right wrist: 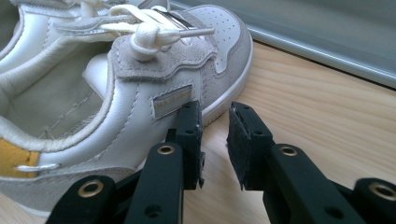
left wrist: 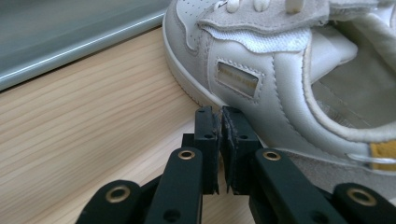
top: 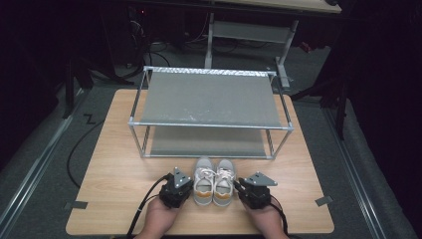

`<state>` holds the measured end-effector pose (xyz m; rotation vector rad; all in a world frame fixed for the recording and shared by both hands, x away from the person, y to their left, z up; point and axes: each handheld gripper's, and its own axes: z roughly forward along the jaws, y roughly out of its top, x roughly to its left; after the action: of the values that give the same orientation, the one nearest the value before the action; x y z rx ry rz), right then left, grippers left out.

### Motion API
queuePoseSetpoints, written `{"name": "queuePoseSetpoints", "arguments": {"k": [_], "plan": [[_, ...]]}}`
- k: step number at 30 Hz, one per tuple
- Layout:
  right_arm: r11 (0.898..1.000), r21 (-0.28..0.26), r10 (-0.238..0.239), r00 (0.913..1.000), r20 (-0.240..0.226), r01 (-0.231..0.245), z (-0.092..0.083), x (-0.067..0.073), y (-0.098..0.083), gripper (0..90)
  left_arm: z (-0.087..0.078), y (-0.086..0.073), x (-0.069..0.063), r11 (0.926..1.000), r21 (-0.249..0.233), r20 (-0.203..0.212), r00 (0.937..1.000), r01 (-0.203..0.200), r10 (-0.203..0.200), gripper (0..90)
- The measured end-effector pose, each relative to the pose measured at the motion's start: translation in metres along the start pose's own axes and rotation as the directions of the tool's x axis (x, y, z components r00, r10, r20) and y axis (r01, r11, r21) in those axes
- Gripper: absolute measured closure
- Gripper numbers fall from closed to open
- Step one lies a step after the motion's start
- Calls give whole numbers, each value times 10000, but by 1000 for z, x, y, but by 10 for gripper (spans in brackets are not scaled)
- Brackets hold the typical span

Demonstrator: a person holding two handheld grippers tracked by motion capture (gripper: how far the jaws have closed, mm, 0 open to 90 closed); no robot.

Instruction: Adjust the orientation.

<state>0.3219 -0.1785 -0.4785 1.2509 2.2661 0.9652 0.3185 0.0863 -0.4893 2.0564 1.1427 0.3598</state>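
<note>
High view: the wooden counter (top: 104,199) carries a two-tier metal rack (top: 209,107), both of its shelves bare as far as can be seen. In front of the rack, near the counter's front edge, stands a pair of small white sneakers side by side, toes toward the rack: the left shoe (top: 203,181) and the right shoe (top: 224,182), touching or nearly so.

The shoes look light, with soft uppers of smooth leather and suede, padded collars and a firmer rubber sole. I judge the sidewall would dent under a pinch and the smooth leather may slip, so the collar rim or heel edge is the surer place to take hold; pressing the pair together from both outer sides would also serve.

The left tool (left wrist: 219,114) sits at the left shoe's outer side, its jaws nearly closed with nothing between them, tips at the sole edge. The right tool (right wrist: 215,112) is just beside the right shoe's outer side, jaws narrowly apart and empty.
</note>
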Motion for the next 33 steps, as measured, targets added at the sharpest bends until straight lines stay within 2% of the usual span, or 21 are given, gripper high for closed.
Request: {"name": "queuePoseSetpoints", "arguments": {"k": [2, 3, 4, 5, 6, 7, 8, 9, 11, 12, 13, 14, 15, 19, 25, 29, 30, 31, 33], "plan": [[10000, 16, 93, 9999, 88, -93, -4, -5, -3, 738, 3, 2, -5, 10000, -23, 122, 9999, -33, 33, 850], [9996, 23, 274, 9993, 258, -275, -11, -16, -8, 735, 10, 8, -17, 9997, 31, 355, 9991, -240, 239, 850], [9991, 40, 409, 9984, 390, -411, -14, -21, -11, 735, 10, 8, -17, 9997, 31, 355, 9991, -240, 239, 850], [9990, 12, 451, 9975, 545, -452, -18, -27, -14, 735, 17, 14, -30, 9991, 42, 628, 9972, -418, 414, 850], [9990, 12, 451, 9975, 545, -452, -18, -27, -14, 735, 17, 14, -30, 9991, 42, 628, 9972, -418, 414, 849], [9973, 1, 733, 9937, 847, -736, -26, -40, -20, 735, 24, 18, -45, 9984, -38, 882, 9945, -563, 565, 848], [9973, 1, 733, 9937, 847, -736, -26, -40, -20, 735, 24, 18, -45, 9984, -38, 882, 9945, -563, 565, 845], [9952, -39, 974, 9888, 1134, -976, -33, -53, -26, 734, 30, 23, -58, 9974, -76, 1089, 9914, -719, 723, 842], [9932, -133, 1161, 9841, 1345, -1154, -39, -63, -32, 734, 36, 27, -67, 9975, -127, 1160, 9908, -691, 701, 835], [9932, -133, 1161, 9841, 1345, -1154, -39, -63, -32, 734, 36, 27, -67, 9975, -127, 1160, 9908, -691, 701, 835], [9892, -227, 1465, 9796, 1373, -1447, -43, -69, -36, 734, 38, 28, -69, 9976, -166, 1147, 9911, -669, 683, 835], [9892, -227, 1465, 9796, 1373, -1447, -43, -69, -36, 734, 39, 29, -70, 9977, -171, 1145, 9911, -661, 676, 835], [9877, -280, 1562, 9781, 1378, -1538, -43, -70, -37, 737, 40, 29, -68, 9985, -157, 1243, 9908, -521, 536, 832], [9881, -313, 1535, 9778, 1423, -1506, -43, -70, -37, 737, 40, 30, -67, 9980, -149, 1273, 9899, -615, 629, 824], [9864, -333, 1643, 9747, 1518, -1610, -43, -69, -37, 739, 43, 29, -67, 9986, -305, 1353, 9897, -435, 473, 847], [9864, -368, 1637, 9746, 1530, -1599, -42, -70, -37, 736, 43, 29, -66, 9983, -343, 1364, 9893, -468, 510, 847], [9866, -366, 1626, 9748, 1530, -1588, -42, -71, -37, 729, 43, 29, -65, 9983, -318, 1341, 9895, -493, 531, 834], [9847, -354, 1743, 9723, 1555, -1709, -42, -72, -38, 693, 41, 28, -59, 9991, -228, 1456, 9886, -354, 384, 767], [9823, -364, 1871, 9706, 1512, -1836, -44, -74, -38, 652, 32, 26, -49, 9984, -338, 1226, 9912, -457, 495, 752]]}}
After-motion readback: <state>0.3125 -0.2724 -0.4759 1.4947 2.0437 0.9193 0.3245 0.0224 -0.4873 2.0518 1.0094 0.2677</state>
